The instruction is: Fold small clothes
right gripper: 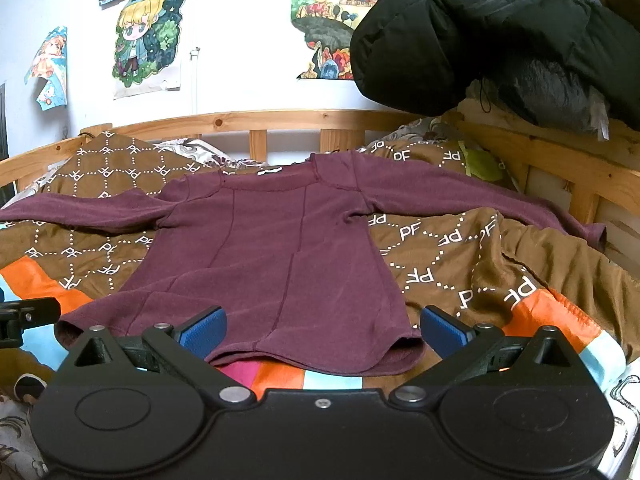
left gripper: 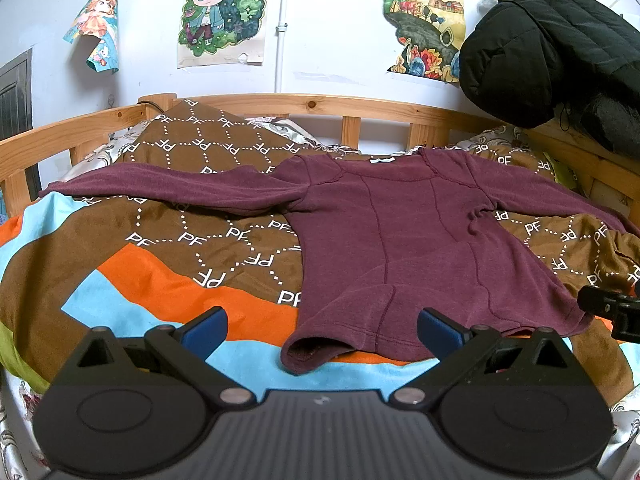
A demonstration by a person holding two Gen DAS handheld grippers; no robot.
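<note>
A maroon long-sleeved shirt (left gripper: 404,240) lies spread flat on the bed, collar toward the headboard, both sleeves stretched out sideways. My left gripper (left gripper: 322,330) is open at the hem's left corner, its blue pads (left gripper: 206,330) apart with the hem between them. In the right wrist view the same shirt (right gripper: 264,248) fills the middle. My right gripper (right gripper: 322,326) is open over the hem's right part, nothing clamped. The right gripper's black tip (left gripper: 612,308) shows at the left view's right edge; the left gripper's tip (right gripper: 28,316) shows at the right view's left edge.
A brown, orange and blue patterned blanket (left gripper: 172,256) covers the bed. A wooden bed rail (left gripper: 320,106) runs behind the shirt. A black puffy jacket (right gripper: 500,36) is piled on the rail at the right. Posters (left gripper: 222,12) hang on the white wall.
</note>
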